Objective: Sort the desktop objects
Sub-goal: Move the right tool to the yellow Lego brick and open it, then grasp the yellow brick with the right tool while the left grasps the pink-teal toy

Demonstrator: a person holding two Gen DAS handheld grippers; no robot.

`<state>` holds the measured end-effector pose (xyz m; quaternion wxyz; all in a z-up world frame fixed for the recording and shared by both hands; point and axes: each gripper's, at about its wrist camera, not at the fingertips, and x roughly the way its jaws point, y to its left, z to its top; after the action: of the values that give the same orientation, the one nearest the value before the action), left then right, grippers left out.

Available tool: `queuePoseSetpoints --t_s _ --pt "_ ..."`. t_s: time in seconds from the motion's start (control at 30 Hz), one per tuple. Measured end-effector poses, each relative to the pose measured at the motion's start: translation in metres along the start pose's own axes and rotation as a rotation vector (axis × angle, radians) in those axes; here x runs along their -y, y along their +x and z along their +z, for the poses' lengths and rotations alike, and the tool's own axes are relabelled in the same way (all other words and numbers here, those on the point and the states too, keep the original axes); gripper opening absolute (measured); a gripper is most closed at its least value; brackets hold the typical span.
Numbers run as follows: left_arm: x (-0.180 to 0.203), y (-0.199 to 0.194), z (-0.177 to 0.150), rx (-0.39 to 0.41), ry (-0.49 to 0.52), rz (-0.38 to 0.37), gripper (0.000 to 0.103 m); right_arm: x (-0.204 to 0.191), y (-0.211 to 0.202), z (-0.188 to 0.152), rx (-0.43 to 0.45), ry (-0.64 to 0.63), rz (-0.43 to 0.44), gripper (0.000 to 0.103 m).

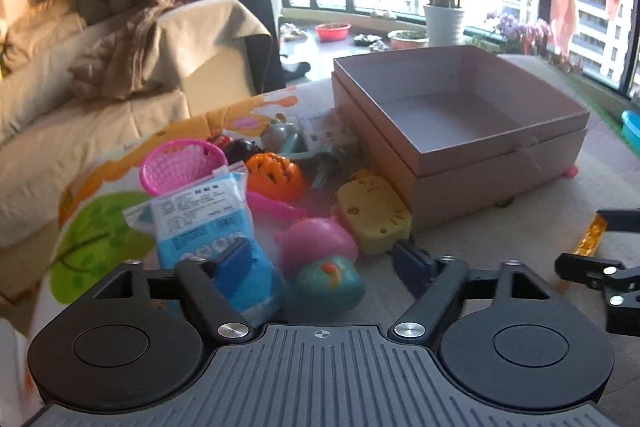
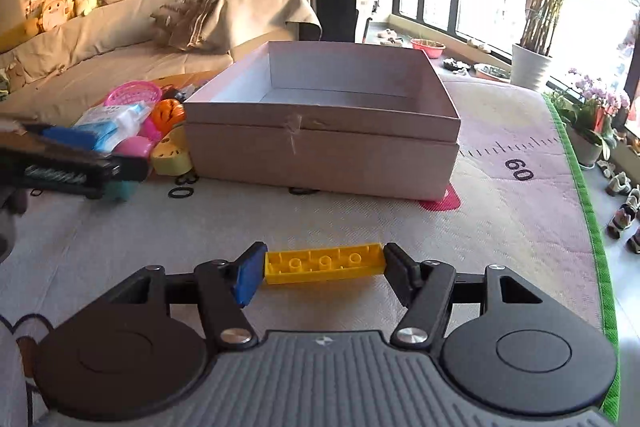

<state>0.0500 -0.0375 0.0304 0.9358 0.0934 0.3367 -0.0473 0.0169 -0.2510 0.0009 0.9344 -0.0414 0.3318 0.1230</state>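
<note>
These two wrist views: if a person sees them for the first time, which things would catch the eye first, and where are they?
The big open cardboard box stands in the middle of the printed mat, with nothing visible inside. Left of it lies a bright heap of toys: a pink basket, an orange pumpkin and a yellow cheese-like toy. Close in the right wrist view, the right gripper has its jaws on both ends of a yellow brick.
</note>
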Motion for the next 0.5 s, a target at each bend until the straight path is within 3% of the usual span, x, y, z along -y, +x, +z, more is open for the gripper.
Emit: queuePoseSetpoints --t_s 0.13,0.23,0.3,0.4,0.5 --pt "0.005 -0.007 -0.007 0.016 0.057 0.017 0.066 -0.004 0.002 0.001 0.0 -0.01 0.003 0.066" --pt "0.014 -0.016 -0.012 0.026 0.085 -0.065 0.068 -0.003 0.002 0.002 0.003 0.007 0.004 0.07" --pt "0.019 -0.016 -0.013 0.039 0.104 -0.064 0.071 -0.002 0.002 0.003 -0.003 0.016 -0.003 0.07" --pt "0.011 -0.003 -0.01 0.006 0.052 -0.035 0.07 -0.003 0.0 0.002 0.002 0.018 -0.012 0.07" --pt "-0.005 0.007 -0.011 -0.026 0.023 0.003 0.054 -0.004 -0.001 0.001 0.009 0.014 -0.016 0.072"
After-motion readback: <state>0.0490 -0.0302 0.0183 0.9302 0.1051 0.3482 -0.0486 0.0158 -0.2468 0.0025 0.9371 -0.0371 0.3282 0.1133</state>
